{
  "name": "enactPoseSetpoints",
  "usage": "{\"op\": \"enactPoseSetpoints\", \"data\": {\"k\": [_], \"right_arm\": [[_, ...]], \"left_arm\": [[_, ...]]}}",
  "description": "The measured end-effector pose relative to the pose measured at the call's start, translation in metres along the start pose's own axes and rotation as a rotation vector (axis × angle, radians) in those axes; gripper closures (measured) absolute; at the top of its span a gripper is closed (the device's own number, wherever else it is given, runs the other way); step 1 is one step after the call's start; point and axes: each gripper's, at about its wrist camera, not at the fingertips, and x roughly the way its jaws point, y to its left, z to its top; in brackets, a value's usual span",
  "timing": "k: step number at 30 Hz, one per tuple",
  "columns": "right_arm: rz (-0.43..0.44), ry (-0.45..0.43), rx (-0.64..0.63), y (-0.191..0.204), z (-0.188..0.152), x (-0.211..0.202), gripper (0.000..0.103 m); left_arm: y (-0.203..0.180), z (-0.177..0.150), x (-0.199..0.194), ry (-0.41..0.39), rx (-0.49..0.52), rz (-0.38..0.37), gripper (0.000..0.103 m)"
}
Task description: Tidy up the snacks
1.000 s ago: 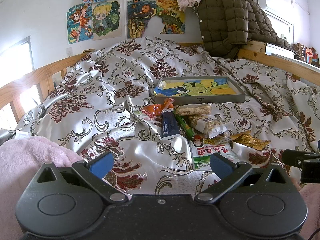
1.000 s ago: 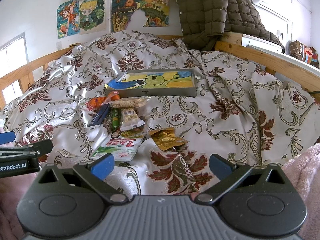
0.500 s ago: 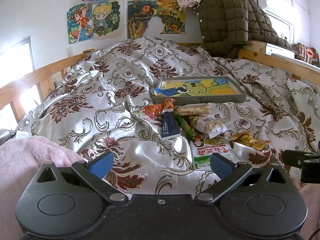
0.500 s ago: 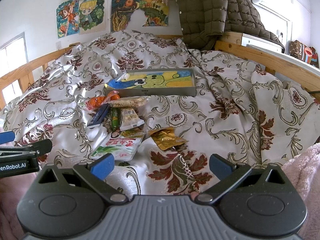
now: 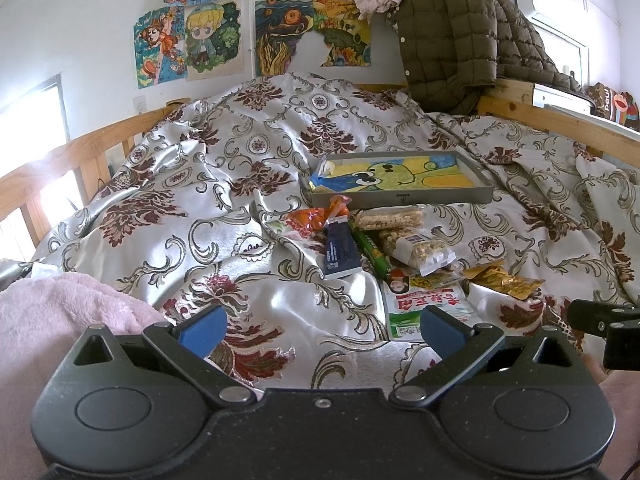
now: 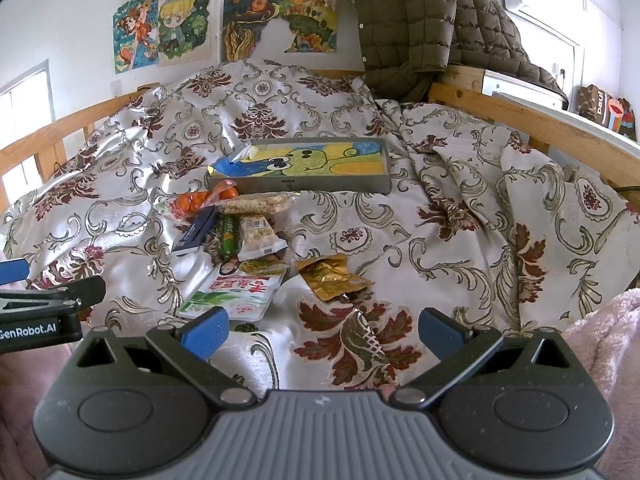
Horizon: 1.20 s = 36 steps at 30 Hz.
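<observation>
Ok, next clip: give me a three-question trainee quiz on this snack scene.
1. True or false: the left gripper grips a packet.
2. Which lies nearest the right gripper: A dark blue snack bar, B crumpled gold foil packet, C shallow grey cartoon-lined tray?
3. Fill in: the thin green stick packet lies ___ the tray.

Key: 1 false; 2 B; 3 outside.

The green-and-white packet [image 5: 424, 308] is partly hidden behind the left gripper [image 5: 320, 326].
</observation>
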Motion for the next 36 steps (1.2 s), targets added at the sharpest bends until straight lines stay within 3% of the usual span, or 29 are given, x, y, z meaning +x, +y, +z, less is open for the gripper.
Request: {"op": "enactPoseSetpoints", "data": {"k": [18, 24, 31, 36], "right_arm": [[0.001, 0.007, 0.0, 0.01, 0.006, -0.001, 0.0], [0.019, 0.083, 0.082, -0.015, 0.006, 0.026, 0.0], [0.057, 0.156, 0.102, -0.032, 0.034, 0.043, 0.0], [0.098, 0.228, 0.121, -0.047, 0.058, 0.076, 0.0]], "left_arm": [[0.001, 0.002, 0.001, 0.016, 0.003, -0.011, 0.001], [0.006, 0.011, 0.01, 0.014, -0.037, -0.107, 0.001], [0.004, 0.028, 0.042, 0.102, -0.025, -0.277, 0.001], [-0.01, 0.037, 0.069, 0.155, 0.017, -0.309, 0.001]]}}
